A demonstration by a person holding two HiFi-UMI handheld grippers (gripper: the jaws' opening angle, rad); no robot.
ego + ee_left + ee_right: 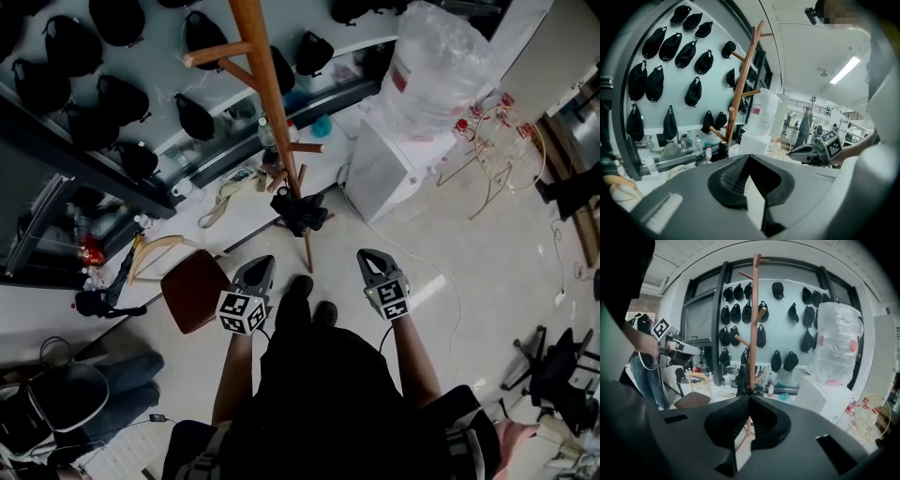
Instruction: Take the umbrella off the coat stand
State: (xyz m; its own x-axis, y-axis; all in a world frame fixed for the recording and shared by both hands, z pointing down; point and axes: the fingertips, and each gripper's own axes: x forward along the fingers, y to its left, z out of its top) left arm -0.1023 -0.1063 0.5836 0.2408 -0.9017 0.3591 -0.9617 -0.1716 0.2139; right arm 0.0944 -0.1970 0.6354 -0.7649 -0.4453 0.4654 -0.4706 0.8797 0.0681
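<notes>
left hand-held gripper (pixel 263 266): jaws together, empty | right hand-held gripper (pixel 367 258): jaws together, empty | umbrella (pixel 298 212): black, low on coat stand (pixel 265 84), apart from both

The floor (pixel 487 281) carries coat stand (pixel 269 84), chair (pixel 192 289), white cabinet (pixel 394 169).

Black caps (pixel 777 289) on pale wall (pixel 785 333)

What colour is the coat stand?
Orange-brown, like wood. The coat stand shows best in the right gripper view.
</notes>
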